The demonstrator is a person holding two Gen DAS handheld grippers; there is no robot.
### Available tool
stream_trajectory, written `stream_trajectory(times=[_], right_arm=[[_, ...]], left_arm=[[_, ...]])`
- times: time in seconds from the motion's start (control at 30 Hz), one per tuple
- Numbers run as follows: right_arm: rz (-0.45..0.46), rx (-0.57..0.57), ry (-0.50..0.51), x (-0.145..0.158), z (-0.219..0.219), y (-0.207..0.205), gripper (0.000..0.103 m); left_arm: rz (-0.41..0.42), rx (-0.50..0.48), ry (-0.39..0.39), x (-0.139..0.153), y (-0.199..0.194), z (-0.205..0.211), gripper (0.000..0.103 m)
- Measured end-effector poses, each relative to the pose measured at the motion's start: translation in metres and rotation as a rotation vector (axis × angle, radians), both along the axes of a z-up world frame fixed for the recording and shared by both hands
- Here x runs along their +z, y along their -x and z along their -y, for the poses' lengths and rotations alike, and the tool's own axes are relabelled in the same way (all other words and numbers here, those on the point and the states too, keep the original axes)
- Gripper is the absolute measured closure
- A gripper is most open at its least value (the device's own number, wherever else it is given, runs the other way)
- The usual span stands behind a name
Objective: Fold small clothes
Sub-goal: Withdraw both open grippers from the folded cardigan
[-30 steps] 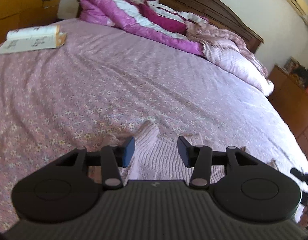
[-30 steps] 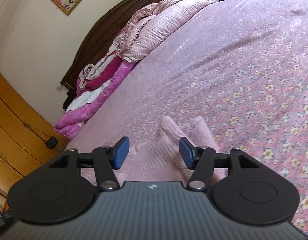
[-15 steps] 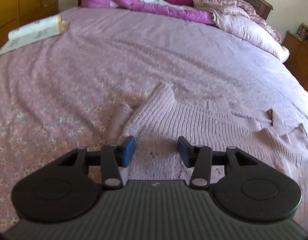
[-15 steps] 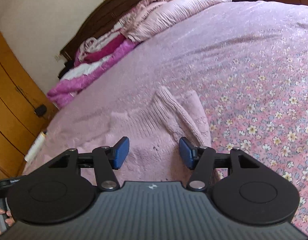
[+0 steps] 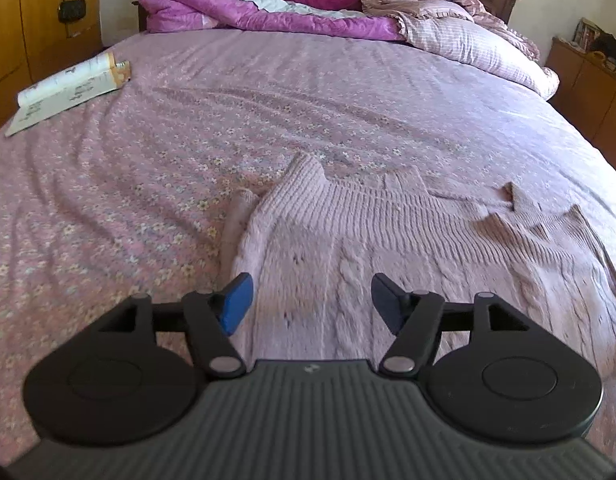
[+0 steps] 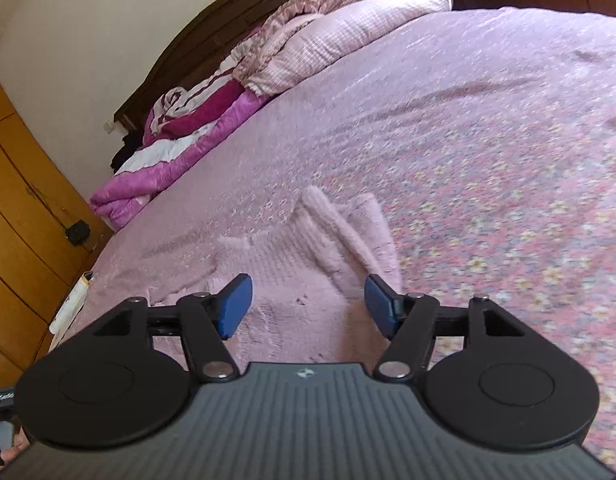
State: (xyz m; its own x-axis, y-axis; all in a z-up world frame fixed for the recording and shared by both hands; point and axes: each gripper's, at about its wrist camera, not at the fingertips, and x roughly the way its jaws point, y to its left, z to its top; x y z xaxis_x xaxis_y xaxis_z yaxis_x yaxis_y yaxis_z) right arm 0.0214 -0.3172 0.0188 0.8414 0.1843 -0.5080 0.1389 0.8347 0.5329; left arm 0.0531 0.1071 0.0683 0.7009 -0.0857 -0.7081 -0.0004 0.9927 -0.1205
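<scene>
Both tongs, left gripper (image 5: 311, 303) and right gripper (image 6: 308, 305), have just widened, empty, above the pale pink cable-knit sweater (image 5: 407, 248) on the floral bedspread (image 5: 148, 168).

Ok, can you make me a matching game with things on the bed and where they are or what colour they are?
Things:
1. sweater
2. book
3. quilt
4. pillow

Descriptions:
A. bright magenta, bunched at the headboard
B. pale pink knit, spread just ahead of both tools
C. open, near the bed's edge by the wooden wardrobe
D. light pink with a frilly edge

Pairs: 1-B, 2-C, 3-A, 4-D
</scene>
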Motion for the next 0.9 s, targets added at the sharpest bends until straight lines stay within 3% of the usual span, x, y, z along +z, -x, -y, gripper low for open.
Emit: stream_trajectory(times=[0.13, 0.33, 0.47, 0.6, 0.9], right_arm=[[-0.012, -0.011, 0.009, -0.001, 0.010, 0.015, 0.023], [-0.041, 0.016, -0.001, -0.009, 0.022, 0.037, 0.022], [-0.050, 0.035, -0.001, -0.013, 0.022, 0.057, 0.022], [-0.048, 0.053, -0.010, -0.016, 0.019, 0.075, 0.021], [-0.038, 0.130, -0.047, -0.022, 0.010, 0.074, 0.016]], left_arm=[[-0.006, 0.005, 0.000, 0.003, 0.016, 0.003, 0.036], [-0.045, 0.011, 0.013, 0.002, 0.031, 0.006, 0.036], [-0.069, 0.006, -0.020, -0.003, 0.037, 0.012, 0.035], [-0.067, 0.000, -0.053, -0.005, 0.044, 0.018, 0.020], [-0.088, -0.033, -0.040, -0.010, 0.062, 0.032, 0.020]])
